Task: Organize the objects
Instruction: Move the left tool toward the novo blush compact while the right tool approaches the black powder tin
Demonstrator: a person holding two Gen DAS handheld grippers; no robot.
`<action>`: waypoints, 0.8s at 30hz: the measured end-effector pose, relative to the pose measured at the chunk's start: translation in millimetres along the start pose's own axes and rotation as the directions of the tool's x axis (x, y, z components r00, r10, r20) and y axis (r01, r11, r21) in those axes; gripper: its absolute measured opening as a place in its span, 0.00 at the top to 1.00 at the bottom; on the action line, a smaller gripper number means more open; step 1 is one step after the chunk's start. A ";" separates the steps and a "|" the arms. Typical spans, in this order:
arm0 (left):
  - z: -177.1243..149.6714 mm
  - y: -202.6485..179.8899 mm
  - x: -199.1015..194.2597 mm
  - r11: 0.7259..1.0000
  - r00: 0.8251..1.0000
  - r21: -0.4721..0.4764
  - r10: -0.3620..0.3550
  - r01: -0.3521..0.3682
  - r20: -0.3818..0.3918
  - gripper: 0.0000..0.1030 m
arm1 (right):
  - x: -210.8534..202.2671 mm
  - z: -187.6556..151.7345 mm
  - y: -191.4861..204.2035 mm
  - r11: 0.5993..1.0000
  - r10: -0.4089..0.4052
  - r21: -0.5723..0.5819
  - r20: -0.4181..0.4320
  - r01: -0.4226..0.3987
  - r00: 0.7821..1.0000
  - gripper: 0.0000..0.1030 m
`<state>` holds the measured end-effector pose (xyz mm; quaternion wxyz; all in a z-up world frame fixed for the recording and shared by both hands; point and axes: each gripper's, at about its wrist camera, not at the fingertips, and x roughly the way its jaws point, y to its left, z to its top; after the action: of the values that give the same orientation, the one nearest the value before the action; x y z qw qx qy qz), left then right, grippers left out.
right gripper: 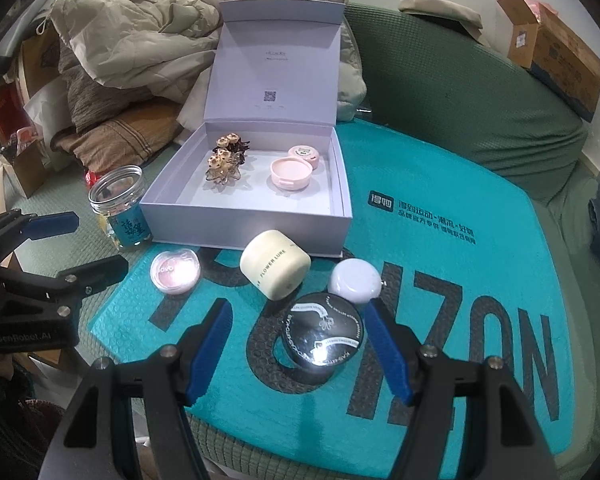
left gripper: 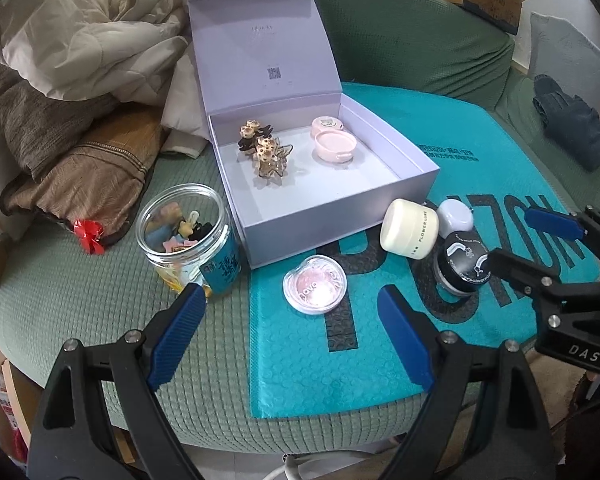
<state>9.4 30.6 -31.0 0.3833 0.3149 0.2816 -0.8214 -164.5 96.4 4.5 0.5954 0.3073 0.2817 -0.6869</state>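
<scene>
An open lavender box holds bear hair claws and two pink compacts. In front of it, on a teal mailer, lie a clear pink compact, a cream jar, a small white case and a black-lidded jar. My left gripper hovers open just short of the clear pink compact. My right gripper stands open astride the black-lidded jar, with a gap at its left pad.
A glass jar of hair clips stands left of the box on the green quilted cover. A red bow and piled bedding lie further left. A cardboard carton sits at the back right, dark clothing at the right.
</scene>
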 end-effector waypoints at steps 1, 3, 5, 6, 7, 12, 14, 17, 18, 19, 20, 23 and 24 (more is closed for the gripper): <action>0.0 -1.1 0.2 1.000 1.000 -0.001 -0.002 0.002 0.000 0.15 | 1.1 -1.4 -1.7 1.000 0.000 0.004 -0.004 0.000 1.000 0.32; 0.1 -2.8 -0.6 1.000 1.000 -0.004 -0.009 0.009 0.006 0.15 | 2.5 -4.0 -3.4 1.000 -0.008 0.005 -0.003 0.008 1.000 0.32; 0.3 -5.5 -1.0 1.000 1.000 -0.001 -0.012 0.012 0.012 0.15 | 4.2 -7.1 -5.4 1.000 -0.003 0.008 -0.009 0.003 1.000 0.32; 0.2 -6.6 -0.8 1.000 1.000 0.001 -0.011 0.011 0.011 0.15 | 4.8 -8.6 -6.6 1.000 0.000 0.013 -0.011 0.000 1.000 0.32; 0.0 -7.8 -0.1 1.000 1.000 0.004 -0.009 0.009 0.007 0.15 | 5.3 -10.2 -8.2 1.000 0.002 0.017 -0.011 -0.002 1.000 0.32; -3.0 -11.8 5.0 1.000 1.000 0.007 -0.028 0.028 -0.013 0.15 | 9.0 -18.4 -16.4 0.999 0.007 0.044 -0.021 -0.006 1.000 0.32; -4.0 -13.0 8.3 0.999 0.999 0.002 -0.041 0.041 -0.020 0.15 | 11.4 -21.7 -19.9 0.999 -0.002 0.049 -0.030 0.003 1.000 0.32; -4.5 -18.1 16.0 0.999 0.998 0.007 -0.054 0.054 -0.037 0.15 | 13.9 -27.1 -25.5 0.998 -0.028 0.057 -0.037 0.030 0.999 0.31; -4.6 -20.2 17.9 0.998 0.998 0.013 -0.053 0.054 -0.041 0.15 | 15.4 -28.8 -28.3 0.997 -0.027 0.068 -0.040 0.030 0.999 0.31; -4.6 -23.6 20.5 0.998 0.998 0.027 -0.049 0.051 -0.045 0.15 | 16.5 -30.3 -31.0 0.996 -0.025 0.082 -0.042 0.028 0.999 0.31; -4.5 -26.6 22.7 0.998 0.998 0.039 -0.045 0.047 -0.047 0.15 | 17.5 -31.7 -33.3 0.995 -0.023 0.093 -0.043 0.026 0.999 0.31; -4.9 -32.9 27.9 0.997 0.997 0.056 -0.055 0.058 -0.057 0.15 | 20.3 -35.8 -38.4 0.993 -0.019 0.116 -0.049 0.025 0.999 0.31; -4.7 -34.5 29.8 0.996 0.996 0.057 -0.062 0.066 -0.062 0.15 | 21.1 -36.9 -39.7 0.992 -0.017 0.121 -0.050 0.023 0.999 0.31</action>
<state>-32.1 39.3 -48.2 0.3387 0.3414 0.2784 -0.8314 -202.8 115.9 -34.7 0.5616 0.3570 0.2568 -0.7009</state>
